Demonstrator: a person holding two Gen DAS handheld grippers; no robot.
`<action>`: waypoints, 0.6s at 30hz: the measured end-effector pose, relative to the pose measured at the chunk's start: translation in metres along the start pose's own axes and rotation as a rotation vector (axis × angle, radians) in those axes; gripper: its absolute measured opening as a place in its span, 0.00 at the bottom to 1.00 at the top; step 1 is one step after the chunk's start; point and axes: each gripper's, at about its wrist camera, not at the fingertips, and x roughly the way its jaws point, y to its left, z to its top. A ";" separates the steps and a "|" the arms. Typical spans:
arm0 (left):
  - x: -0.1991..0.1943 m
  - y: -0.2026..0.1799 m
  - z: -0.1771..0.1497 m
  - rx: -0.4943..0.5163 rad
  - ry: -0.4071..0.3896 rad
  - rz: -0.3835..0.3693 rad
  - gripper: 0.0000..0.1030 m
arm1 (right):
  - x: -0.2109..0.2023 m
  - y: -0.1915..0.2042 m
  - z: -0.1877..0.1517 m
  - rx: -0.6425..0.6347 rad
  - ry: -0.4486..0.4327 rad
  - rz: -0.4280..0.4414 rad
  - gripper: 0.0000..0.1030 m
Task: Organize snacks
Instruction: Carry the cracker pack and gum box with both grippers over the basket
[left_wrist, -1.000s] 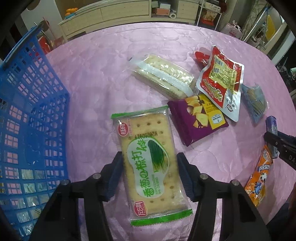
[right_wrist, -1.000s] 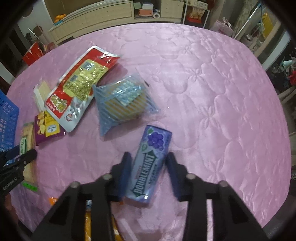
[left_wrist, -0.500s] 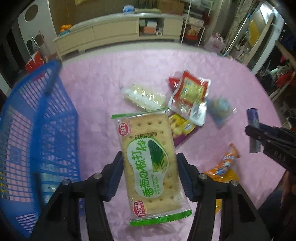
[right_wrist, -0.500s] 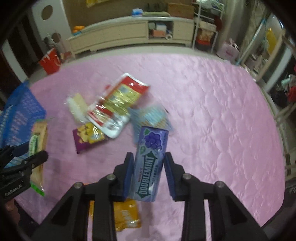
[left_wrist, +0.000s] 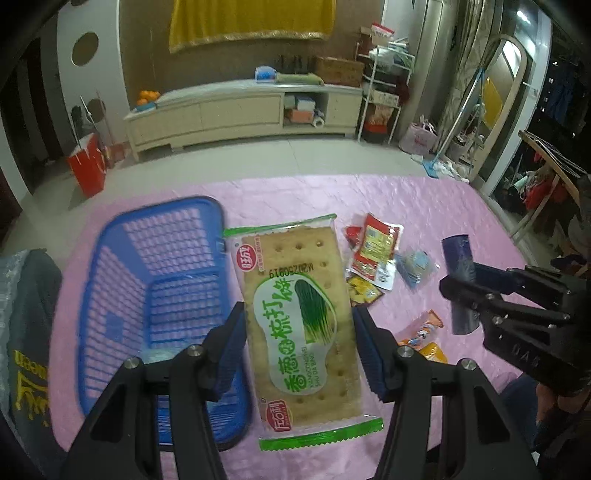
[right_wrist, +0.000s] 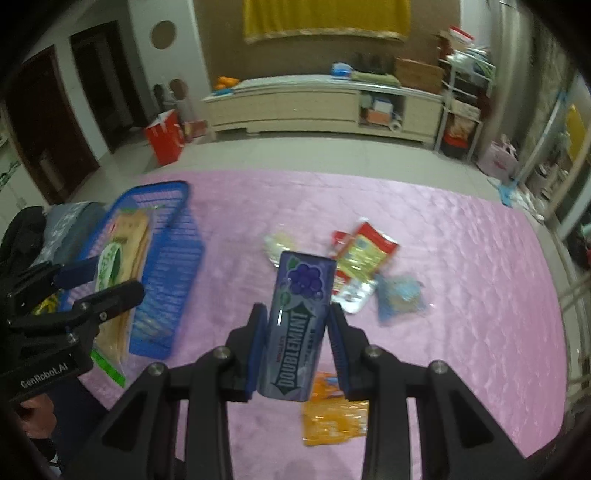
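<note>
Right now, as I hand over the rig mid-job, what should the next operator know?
Left gripper: shut on the cracker pack, held in the air beside the blue basket.
Right gripper: shut on the Doublemint gum pack, also held above the pink tablecloth.
Done: both packs picked up; neither is in the basket yet.
Left on the cloth: red-and-yellow pouch, small blue packet, purple chip bag, orange packets, pale wrapped snack.

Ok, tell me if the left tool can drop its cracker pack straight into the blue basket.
Probably yes. The left tool grips the cracker pack right beside the blue basket, whose open top looks unobstructed. The right tool, with the gum pack, is well clear.
</note>
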 end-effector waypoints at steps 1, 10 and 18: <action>-0.005 0.006 -0.001 0.000 -0.008 0.010 0.52 | 0.000 0.006 0.002 -0.006 0.000 0.012 0.37; -0.029 0.079 -0.007 -0.049 -0.022 0.062 0.52 | 0.019 0.074 0.018 -0.085 0.012 0.123 0.37; -0.015 0.119 -0.008 -0.067 0.010 0.092 0.52 | 0.048 0.115 0.030 -0.123 0.048 0.175 0.37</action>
